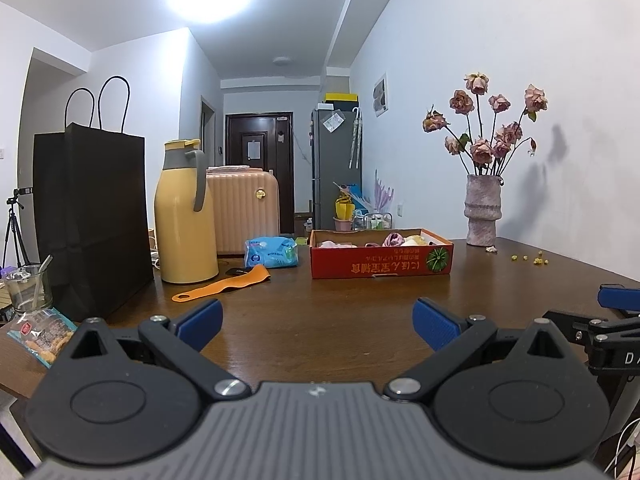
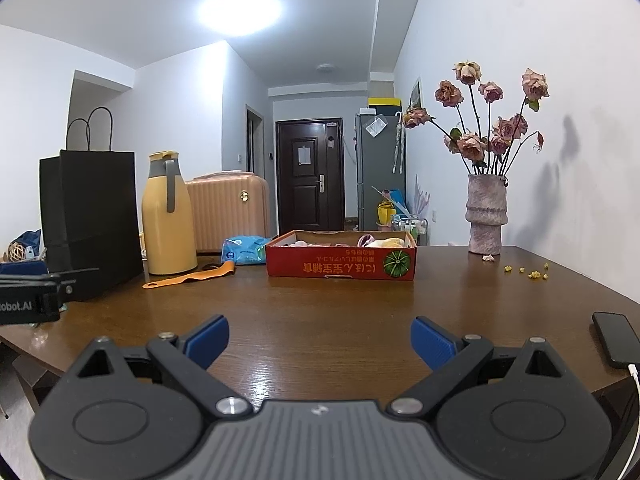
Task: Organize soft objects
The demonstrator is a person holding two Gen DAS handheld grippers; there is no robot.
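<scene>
Red box (image 1: 382, 266) on brown table (image 1: 320, 320)

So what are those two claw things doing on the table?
Nothing is being held yet. The left claw and the right claw both hover open above the wooden table, side by side, facing the red cardboard box. Soft, cloth-like things already lie in that box, and neither claw touches it.

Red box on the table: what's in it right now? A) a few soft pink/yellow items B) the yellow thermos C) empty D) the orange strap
A: soft pink and pale yellow items show above the rim of the red box; the yellow thermos and orange strap sit outside it, to its left on the table.
</scene>
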